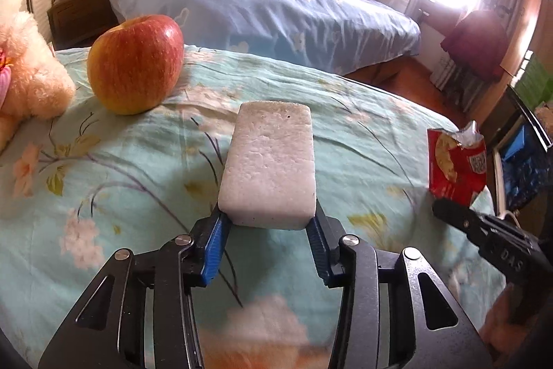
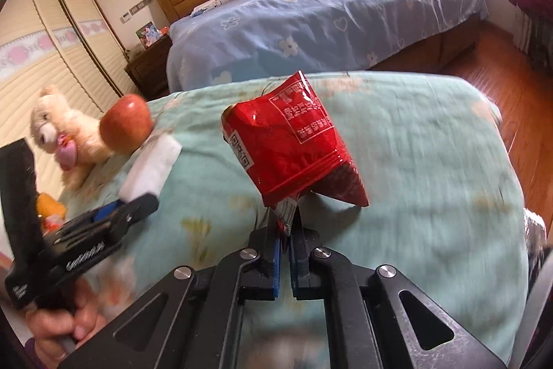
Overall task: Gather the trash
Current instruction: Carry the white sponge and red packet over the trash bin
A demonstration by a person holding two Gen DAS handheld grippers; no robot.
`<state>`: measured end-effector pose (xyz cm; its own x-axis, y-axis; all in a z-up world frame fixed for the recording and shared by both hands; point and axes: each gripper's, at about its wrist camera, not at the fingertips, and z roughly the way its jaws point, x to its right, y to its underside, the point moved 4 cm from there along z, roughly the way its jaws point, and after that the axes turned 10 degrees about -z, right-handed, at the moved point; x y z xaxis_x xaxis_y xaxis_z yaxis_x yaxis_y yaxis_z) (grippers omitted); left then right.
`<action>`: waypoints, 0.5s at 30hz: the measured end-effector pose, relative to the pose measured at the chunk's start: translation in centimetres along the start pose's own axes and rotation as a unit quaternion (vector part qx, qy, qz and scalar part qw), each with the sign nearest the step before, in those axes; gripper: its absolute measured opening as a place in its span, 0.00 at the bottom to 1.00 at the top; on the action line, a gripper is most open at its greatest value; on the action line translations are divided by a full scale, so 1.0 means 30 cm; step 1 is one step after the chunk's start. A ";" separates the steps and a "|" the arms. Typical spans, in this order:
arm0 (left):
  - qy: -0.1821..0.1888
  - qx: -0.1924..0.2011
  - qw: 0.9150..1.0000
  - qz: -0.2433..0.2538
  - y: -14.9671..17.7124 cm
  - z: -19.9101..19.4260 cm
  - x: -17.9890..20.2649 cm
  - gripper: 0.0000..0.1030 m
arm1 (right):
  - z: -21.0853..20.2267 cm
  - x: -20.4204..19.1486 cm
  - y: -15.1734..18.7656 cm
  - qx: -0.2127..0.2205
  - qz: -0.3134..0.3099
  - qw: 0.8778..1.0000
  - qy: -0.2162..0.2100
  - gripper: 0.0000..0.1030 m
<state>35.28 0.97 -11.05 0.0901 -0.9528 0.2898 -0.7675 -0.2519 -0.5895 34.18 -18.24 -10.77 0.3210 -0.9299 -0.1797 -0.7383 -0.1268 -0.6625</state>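
Observation:
My left gripper is shut on the near end of a white foam block and holds it just above the floral bedspread. The block also shows in the right wrist view, with the left gripper behind it. My right gripper is shut on the torn edge of a red snack wrapper, held up over the bedspread. The wrapper and right gripper show at the right of the left wrist view.
A red apple and a cream plush toy lie at the far left of the bedspread. Beyond it stand a blue-sheeted bed and wood floor. An orange object lies near the left edge.

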 end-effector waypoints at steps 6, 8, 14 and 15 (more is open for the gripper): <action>0.023 0.003 1.000 0.020 0.116 -0.110 0.071 0.40 | -0.111 -0.016 0.096 0.010 0.014 1.000 -0.010 0.03; 0.033 0.004 0.999 0.025 0.150 -0.148 0.097 0.40 | -0.148 -0.020 0.122 0.012 0.015 1.000 -0.007 0.03; 0.060 0.003 0.997 0.037 0.225 -0.229 0.163 0.40 | -0.245 -0.026 0.188 0.028 0.021 0.999 -0.002 0.03; 0.062 0.003 0.997 0.038 0.237 -0.238 0.168 0.40 | -0.262 -0.023 0.203 0.030 0.026 0.999 -0.003 0.03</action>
<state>25.75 -4.42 -8.40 -0.0484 -0.9408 0.3354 -0.7659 -0.1806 -0.6171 24.80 -21.08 -8.97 0.2872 -0.9325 -0.2188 -0.7171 -0.0579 -0.6946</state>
